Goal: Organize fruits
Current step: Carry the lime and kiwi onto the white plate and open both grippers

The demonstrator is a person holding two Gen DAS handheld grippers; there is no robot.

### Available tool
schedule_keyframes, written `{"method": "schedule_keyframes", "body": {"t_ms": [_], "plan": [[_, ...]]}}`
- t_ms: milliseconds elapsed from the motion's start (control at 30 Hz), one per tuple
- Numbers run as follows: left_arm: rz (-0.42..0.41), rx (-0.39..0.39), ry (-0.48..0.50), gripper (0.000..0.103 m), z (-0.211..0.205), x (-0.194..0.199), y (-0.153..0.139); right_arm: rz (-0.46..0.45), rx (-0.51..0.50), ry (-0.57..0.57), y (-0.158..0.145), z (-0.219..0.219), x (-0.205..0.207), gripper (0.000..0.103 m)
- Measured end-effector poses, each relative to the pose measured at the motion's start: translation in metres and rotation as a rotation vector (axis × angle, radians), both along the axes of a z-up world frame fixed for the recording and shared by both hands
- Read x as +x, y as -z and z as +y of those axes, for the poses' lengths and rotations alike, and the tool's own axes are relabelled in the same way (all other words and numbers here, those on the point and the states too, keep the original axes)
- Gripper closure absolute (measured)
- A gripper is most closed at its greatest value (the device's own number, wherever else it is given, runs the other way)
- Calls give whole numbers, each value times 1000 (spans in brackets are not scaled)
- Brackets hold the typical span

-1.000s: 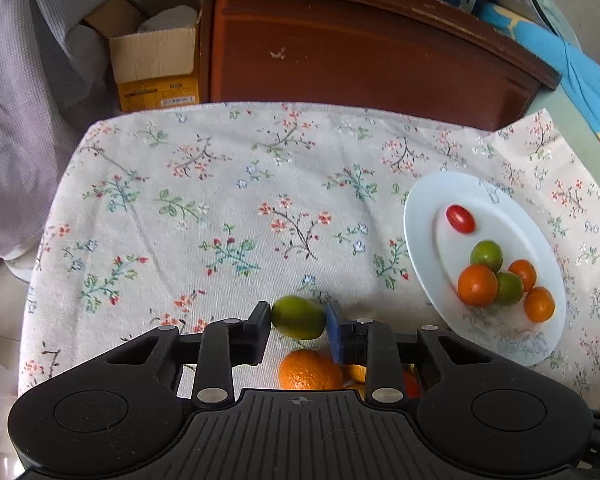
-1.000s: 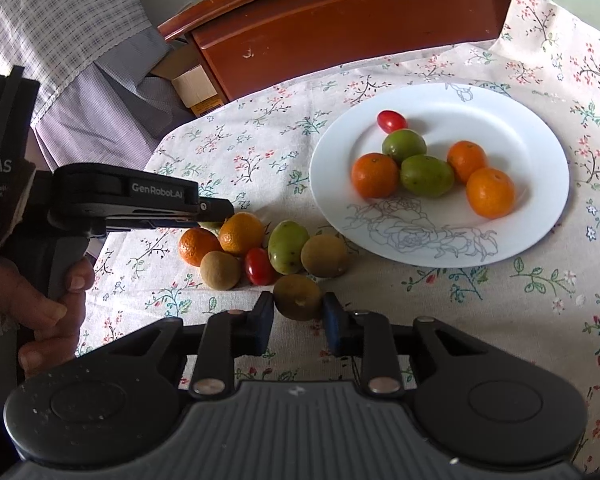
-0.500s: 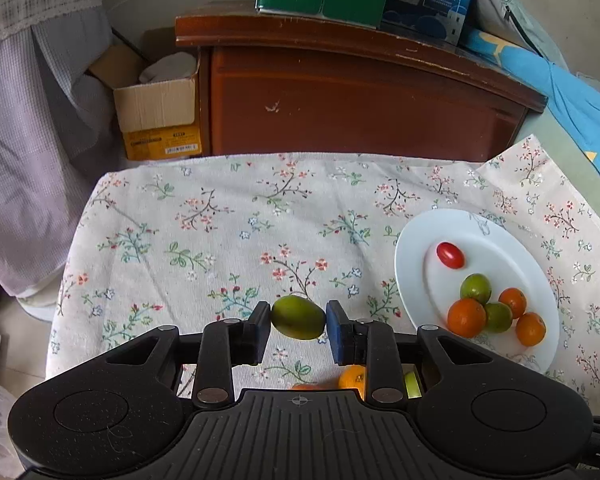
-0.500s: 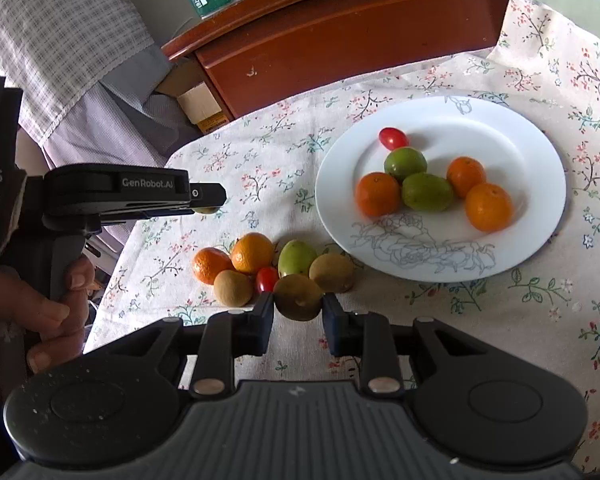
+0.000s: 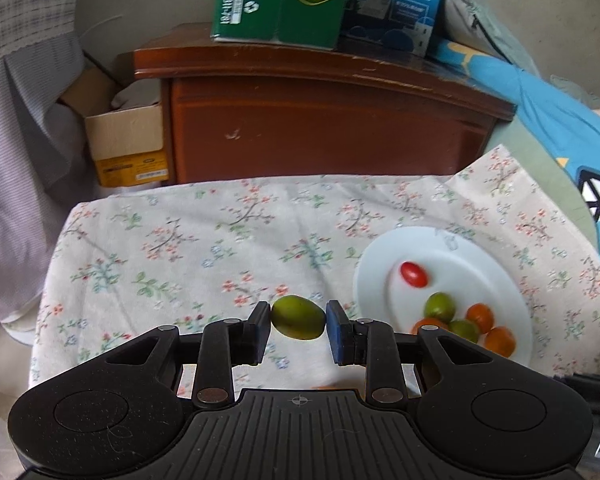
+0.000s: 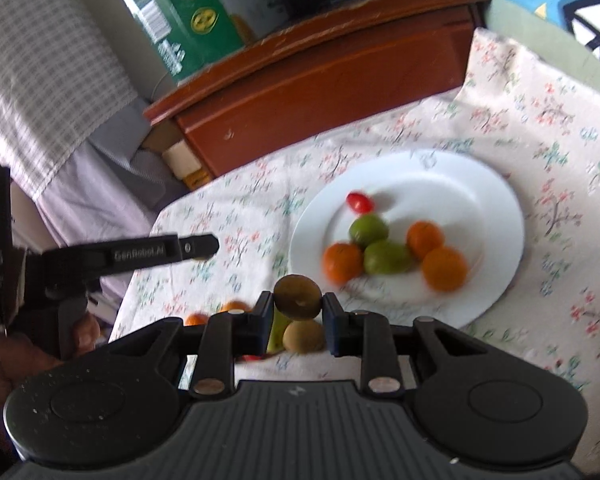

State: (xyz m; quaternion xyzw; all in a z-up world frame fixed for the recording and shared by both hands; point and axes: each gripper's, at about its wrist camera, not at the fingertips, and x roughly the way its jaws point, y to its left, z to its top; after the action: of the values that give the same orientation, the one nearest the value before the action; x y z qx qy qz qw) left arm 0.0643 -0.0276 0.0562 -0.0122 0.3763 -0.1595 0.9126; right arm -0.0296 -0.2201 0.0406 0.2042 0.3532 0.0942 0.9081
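Both claws have lifted higher off the flowery cloth (image 5: 180, 248) since before. Loose fruits (image 6: 303, 336) lie under the right claw (image 6: 298, 312), partly hidden. Ahead of it sits the white plate (image 6: 480, 200) with six small fruits. This claw grips a brownish fruit (image 6: 298, 297), maybe a kiwi; it's blurry. Left claw (image 5: 298, 334) squeezes a smooth green fruit (image 5: 298, 317), the plate to its right.

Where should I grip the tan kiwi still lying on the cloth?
Across the kiwi's middle, coming straight down. It is round, so any axis fits, but a green fruit touches its left side; set the fingers front to back. Both grippers are full now.
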Motion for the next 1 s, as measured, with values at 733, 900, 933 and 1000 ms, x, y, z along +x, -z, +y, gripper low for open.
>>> {"method": "schedule_keyframes", "body": {"t_ms": [733,900,933,1000], "plan": [[2,-61,150,75,-54,17,2,14,3,159,-11,-67,43,77],[18,-57,160,75,-62,23,9,67,17,221,3,-81,50,77],[21,-58,163,75,-64,23,10,77,21,227,5,-82,51,77],[28,-59,170,75,-66,25,13,93,25,233,9,-83,53,77]]}}
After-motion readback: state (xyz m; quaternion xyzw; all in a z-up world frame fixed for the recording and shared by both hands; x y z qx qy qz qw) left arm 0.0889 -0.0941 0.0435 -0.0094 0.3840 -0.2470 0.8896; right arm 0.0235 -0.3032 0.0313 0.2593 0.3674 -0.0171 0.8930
